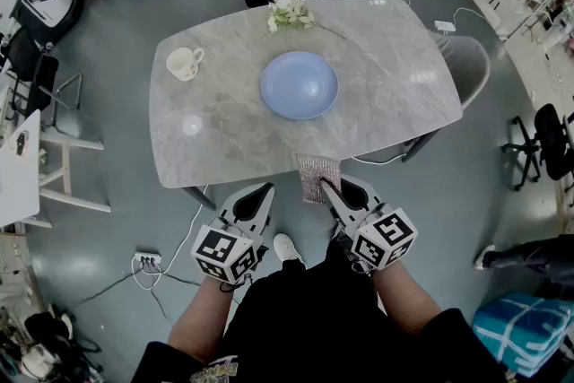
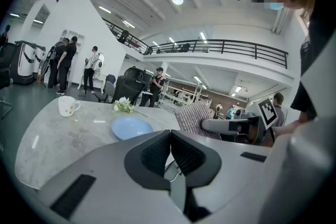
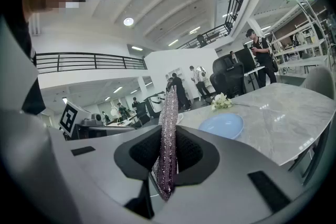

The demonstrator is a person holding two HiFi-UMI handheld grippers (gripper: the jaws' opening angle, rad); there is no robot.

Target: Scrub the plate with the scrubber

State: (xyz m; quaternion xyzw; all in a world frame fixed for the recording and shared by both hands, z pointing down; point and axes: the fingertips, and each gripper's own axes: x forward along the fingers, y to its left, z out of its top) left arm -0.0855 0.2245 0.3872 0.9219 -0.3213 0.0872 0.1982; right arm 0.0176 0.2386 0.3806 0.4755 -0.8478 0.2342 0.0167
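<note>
- The right gripper [image 1: 334, 193] is clamped on the glittery silver-mauve rectangular scrubber [image 1: 317, 177], at the near edge of the grey marble table [image 1: 395, 103].
- The left gripper [image 1: 263, 197] has its jaws pressed together on nothing.
- The round pale-blue plate [image 1: 299, 85] lies mid-table, well apart from the 2 grippers, so scrubbing looks not yet begun.
- The next move calls for carrying the scrubber forward and down onto the plate.

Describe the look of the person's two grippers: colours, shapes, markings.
Both the left gripper and right gripper have light grey wedge-shaped bodies, black ribbed pads, and a cube of black-and-white square markers at the rear. The person wears black clothing.
</note>
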